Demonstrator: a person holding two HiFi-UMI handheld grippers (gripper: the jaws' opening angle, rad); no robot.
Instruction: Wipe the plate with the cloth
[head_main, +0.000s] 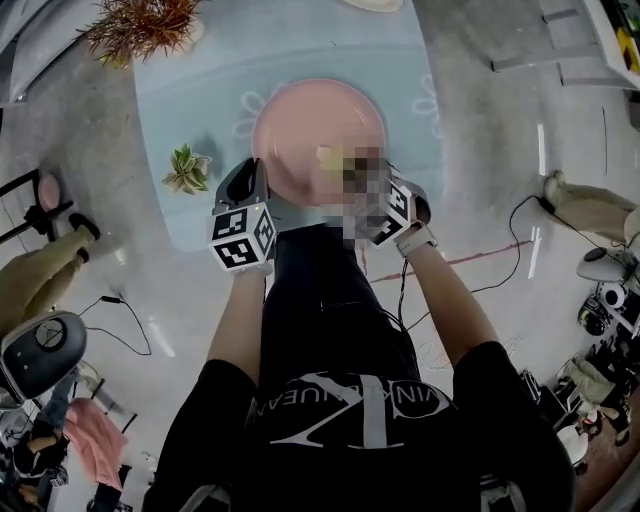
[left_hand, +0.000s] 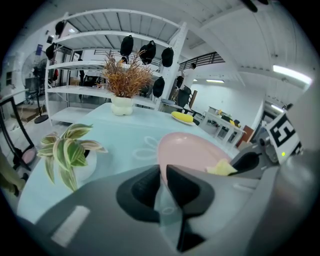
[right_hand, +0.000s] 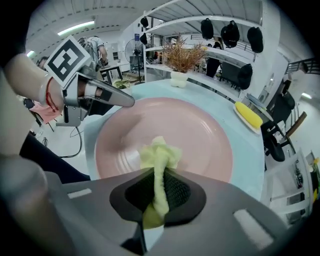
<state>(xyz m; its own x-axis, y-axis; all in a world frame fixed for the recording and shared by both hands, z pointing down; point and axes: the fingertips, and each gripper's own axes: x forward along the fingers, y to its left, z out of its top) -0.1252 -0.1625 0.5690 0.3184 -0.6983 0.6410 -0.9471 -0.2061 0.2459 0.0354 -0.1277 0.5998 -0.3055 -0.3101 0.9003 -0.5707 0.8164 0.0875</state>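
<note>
**Wiping step in hand on the pink plate**

The left gripper (left_hand: 162, 172) was pinched on the near rim of the plate (left_hand: 192, 152), steadying it on the pale blue table (head_main: 195, 95). The right gripper (right_hand: 159, 184) was clamped on the bunched yellow-green cloth (right_hand: 159, 155), whose tuft touched the plate's glossy middle. The next move probably called for sweeping strokes under light pressure.

There were two grippers, left gripper (left_hand: 162, 186) and right gripper (right_hand: 159, 192); one pink plate (right_hand: 200, 135); one yellow cloth (right_hand: 159, 152); one variegated plant (left_hand: 67, 150); one dried-grass plant (left_hand: 125, 80); one small dish (right_hand: 248, 116).
</note>
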